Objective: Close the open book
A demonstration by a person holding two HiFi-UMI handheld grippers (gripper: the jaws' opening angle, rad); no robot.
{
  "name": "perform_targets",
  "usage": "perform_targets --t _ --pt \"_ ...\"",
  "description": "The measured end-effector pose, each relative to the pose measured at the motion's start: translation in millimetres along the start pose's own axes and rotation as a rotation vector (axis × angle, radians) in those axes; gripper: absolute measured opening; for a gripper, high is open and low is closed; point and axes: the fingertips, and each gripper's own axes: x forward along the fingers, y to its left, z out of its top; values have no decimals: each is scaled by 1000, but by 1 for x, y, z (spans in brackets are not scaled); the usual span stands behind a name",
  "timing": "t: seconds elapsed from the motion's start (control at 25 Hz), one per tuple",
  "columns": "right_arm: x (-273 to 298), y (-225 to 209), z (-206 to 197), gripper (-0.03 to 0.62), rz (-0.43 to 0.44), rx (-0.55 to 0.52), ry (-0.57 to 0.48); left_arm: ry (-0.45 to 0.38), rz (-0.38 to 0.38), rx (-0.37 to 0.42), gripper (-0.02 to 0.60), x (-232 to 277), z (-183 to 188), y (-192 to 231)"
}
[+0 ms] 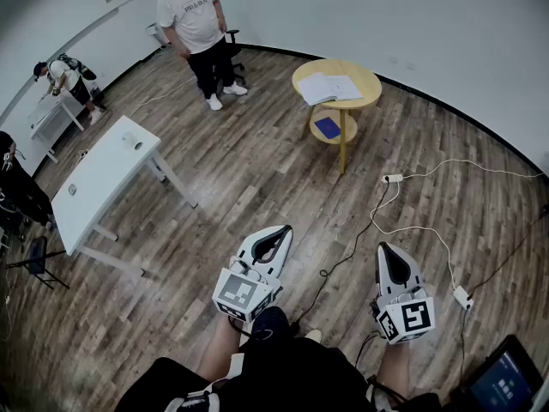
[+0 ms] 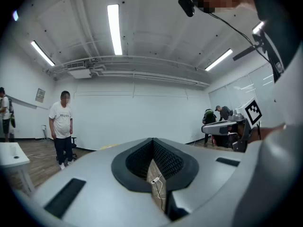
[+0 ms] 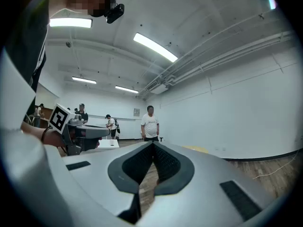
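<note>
Approach step. Open book (image 1: 329,87) lies on round yellow table (image 1: 371,94), well apart from person. Left gripper (image 1: 281,230) and right gripper (image 1: 384,251) both clenched, empty, near lap. Next likely: walk over, reach cover.

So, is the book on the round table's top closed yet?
No, the book lies open, white pages up, on the round table.

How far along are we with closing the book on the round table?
Done: nothing yet. The book lies open on the round yellow table.
In hand: nothing. The left gripper and right gripper are both shut and empty, held low, well short of the table.
Left: everything. Get to the table, then fold one side of the book over.
</note>
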Motion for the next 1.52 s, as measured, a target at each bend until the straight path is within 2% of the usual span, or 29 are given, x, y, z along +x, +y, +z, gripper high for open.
perform_targets --t 0.28,0.56,0.72,1.16,1.36,1.52 --pt "5 -27 -7 3 -4 24 -5 6 1 13 -2 18 -4 -5" --pt "62 -57 -8 3 -3 17 -17 -15 -11 36 -2 72 -6 33" --pt "123 -78 1 3 -10 -4 -33 -39 -20 36 -2 119 -4 81" --pt "340 -144 22 3 -25 -5 -61 -64 -42 72 -2 272 13 247" --pt "406 -160 21 3 -32 0 -44 -67 -36 34 -2 311 5 304" --pt "439 -178 17 3 -34 -9 -24 -56 -39 30 -2 339 0 327"
